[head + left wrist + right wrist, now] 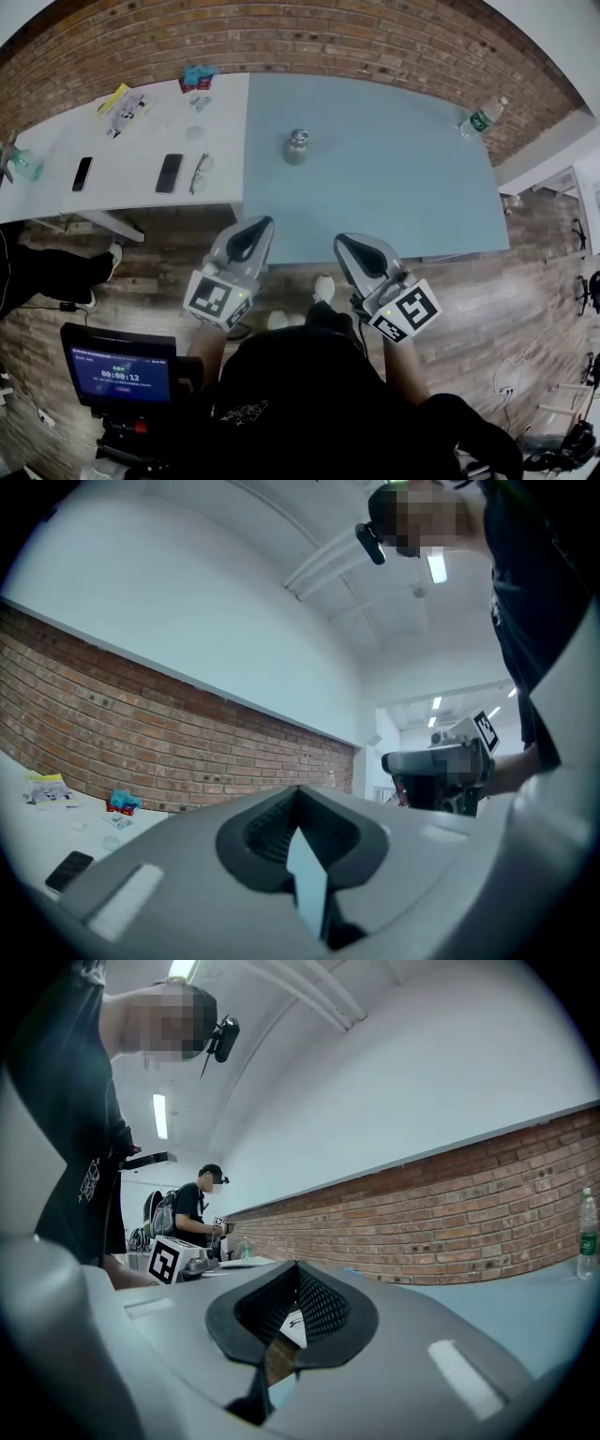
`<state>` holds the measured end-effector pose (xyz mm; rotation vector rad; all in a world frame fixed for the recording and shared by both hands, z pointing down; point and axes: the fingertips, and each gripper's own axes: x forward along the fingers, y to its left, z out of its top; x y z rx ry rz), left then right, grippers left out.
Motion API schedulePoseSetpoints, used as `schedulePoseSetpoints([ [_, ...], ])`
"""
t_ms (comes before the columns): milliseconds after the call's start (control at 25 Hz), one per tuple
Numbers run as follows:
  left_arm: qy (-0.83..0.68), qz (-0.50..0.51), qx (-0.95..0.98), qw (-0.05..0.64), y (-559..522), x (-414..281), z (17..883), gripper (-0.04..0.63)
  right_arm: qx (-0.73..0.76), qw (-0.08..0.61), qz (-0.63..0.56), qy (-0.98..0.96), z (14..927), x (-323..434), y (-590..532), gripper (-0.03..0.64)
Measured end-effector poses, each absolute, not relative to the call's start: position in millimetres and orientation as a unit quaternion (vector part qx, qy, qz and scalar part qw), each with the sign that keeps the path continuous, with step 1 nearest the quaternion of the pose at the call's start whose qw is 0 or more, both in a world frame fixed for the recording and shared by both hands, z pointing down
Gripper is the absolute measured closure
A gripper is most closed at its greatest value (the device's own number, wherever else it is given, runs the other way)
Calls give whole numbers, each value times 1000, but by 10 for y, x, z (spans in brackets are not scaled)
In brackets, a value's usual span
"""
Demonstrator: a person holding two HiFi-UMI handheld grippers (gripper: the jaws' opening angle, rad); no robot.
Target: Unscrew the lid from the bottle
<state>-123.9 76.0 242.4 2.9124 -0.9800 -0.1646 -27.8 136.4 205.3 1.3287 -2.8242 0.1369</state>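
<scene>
A small clear bottle with a silvery lid [296, 147] stands upright on the blue table [394, 187], toward its far left. Both grippers hang at the table's near edge, well short of the bottle. My left gripper [255, 230] is shut with nothing in it, its jaws tilted upward in the left gripper view [298, 810]. My right gripper [354, 246] is also shut and empty, pointing up along the brick wall in the right gripper view [296, 1283]. The bottle does not show in either gripper view.
A plastic water bottle [482, 117] stands at the blue table's far right corner. The white table [131, 187] at left holds two phones [170, 172], glasses [200, 173] and papers. A screen on a stand [120, 373] sits low left. Another person [199, 1206] stands far off.
</scene>
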Motion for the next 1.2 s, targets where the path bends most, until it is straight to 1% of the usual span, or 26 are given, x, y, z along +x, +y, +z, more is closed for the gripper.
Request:
schedulePoseSetpoints([
  [320,-338,-56,939,31,572,-1144,2353,596,416,-10,52,-908,2065,-77,1159,614],
  [680,-356,-39,933,25,334,-919,2368,595,397,-17,56,-916,2063,170,845,615],
  [1200,-373,-36,927,24,-64,-466,2373,595,371,-20,55,-927,2109,605,392,614],
])
